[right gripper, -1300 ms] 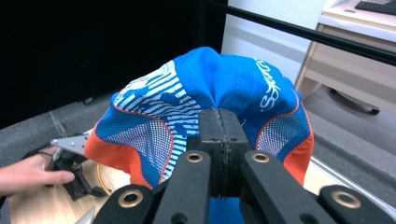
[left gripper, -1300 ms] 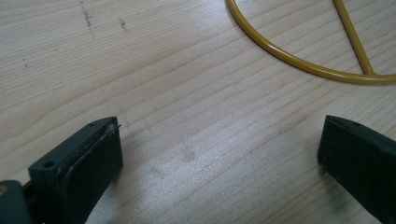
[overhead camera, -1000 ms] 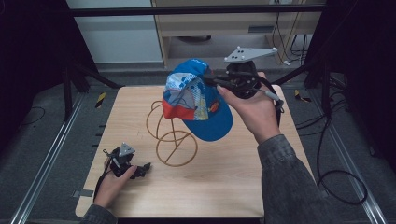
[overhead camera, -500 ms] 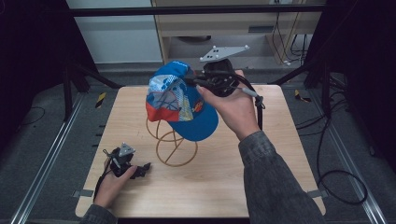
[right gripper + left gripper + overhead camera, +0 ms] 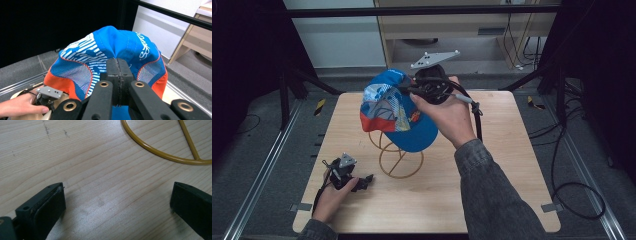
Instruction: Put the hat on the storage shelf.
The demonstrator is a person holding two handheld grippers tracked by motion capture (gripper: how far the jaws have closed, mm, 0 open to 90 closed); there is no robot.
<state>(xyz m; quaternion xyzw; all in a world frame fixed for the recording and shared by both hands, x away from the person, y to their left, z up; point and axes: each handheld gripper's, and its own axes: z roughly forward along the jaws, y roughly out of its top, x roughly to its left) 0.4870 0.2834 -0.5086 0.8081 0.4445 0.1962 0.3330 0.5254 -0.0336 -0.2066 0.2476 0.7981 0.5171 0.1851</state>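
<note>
Right gripper point(image 5: 119, 65) pinches the cap point(image 5: 110, 52) above the stand point(image 5: 394, 155).

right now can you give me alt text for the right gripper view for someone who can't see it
The right tool has its two black jaws shut on the fabric of a blue baseball cap with white stripes and orange mesh panels, holding it up in front of a dark background. At lower left, the person's left hand holds the left tool on the wooden table.

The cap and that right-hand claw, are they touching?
Touching. In the right gripper view the right gripper has its jaws pressed together on a pinch of the blue cap, whose fabric puckers there.
</note>
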